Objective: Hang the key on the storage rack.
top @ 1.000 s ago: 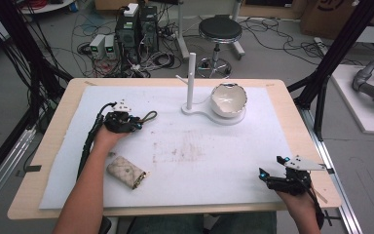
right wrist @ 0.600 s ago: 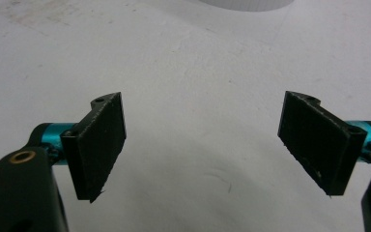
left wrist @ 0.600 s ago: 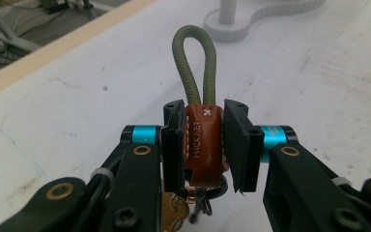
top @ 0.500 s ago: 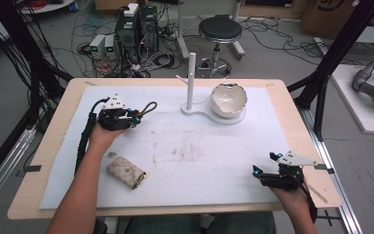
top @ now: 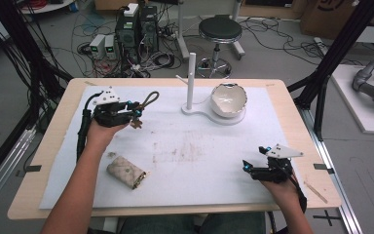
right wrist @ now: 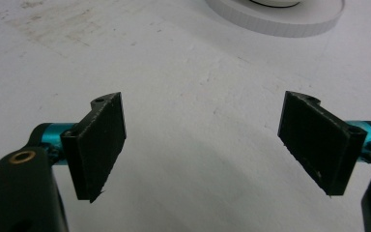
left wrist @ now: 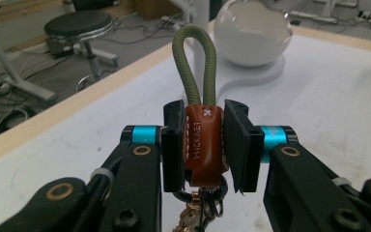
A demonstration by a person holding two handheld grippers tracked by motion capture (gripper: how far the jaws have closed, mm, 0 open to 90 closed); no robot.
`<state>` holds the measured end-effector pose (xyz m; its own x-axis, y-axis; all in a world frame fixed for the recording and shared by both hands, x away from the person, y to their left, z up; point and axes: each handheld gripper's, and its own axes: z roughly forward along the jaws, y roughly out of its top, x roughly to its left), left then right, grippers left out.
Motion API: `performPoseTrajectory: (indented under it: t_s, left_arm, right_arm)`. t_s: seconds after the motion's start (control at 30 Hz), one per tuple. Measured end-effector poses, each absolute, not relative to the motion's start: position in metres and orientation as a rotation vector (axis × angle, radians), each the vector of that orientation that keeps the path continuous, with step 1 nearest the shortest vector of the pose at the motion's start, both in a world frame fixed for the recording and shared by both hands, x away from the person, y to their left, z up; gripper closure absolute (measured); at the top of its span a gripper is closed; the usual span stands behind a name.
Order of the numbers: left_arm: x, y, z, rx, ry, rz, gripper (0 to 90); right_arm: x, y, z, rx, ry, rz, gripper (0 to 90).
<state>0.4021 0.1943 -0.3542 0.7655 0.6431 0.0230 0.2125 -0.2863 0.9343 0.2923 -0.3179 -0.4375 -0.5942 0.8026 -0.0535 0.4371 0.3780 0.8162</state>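
Left gripper (top: pixel 137 111): its jaws are clamping the brown leather tab of a keychain (left wrist: pixel 204 145), one pad pressing on each side of the tab.
Keychain: the olive cord loop (left wrist: pixel 194 63) is standing up beyond the fingertips, while the metal ring and clips are hanging down beneath them; in the high view the whole piece is being carried above the white mat (top: pixel 185 161), clear of its surface.
Right gripper (top: pixel 247 165): its jaws are standing wide apart with nothing between the pads (right wrist: pixel 101 145); bare mat is showing through the gap.
Right hand (top: pixel 280 187): it is gripping the tool near the mat's near right corner, well apart from the keychain.
White stand (top: pixel 191 73): its upright post is rising ahead of the left fingertips, with the white bowl (top: pixel 229 100) sitting just beside it on the same base.
Pouch (top: pixel 126 171): a small patterned pouch is lying on the mat, below the left fingers and near the left forearm.
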Motion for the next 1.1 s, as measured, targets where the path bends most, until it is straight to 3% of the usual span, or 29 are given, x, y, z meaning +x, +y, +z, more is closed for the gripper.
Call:
performPoseTrajectory:
  t_s: [0.63, 1.1]
  left_arm:
    - [0.412, 0.127, -0.286, 1.829, 0.507, 0.478, 69.9]
    - [0.439, 0.103, -0.288, 1.868, 0.548, 0.483, 69.9]
  right_arm:
    - [0.31, -0.302, -0.439, 1.017, 2.236, 1.116, 17.3]
    - [0.312, -0.299, -0.439, 1.011, 2.241, 1.123, 17.3]
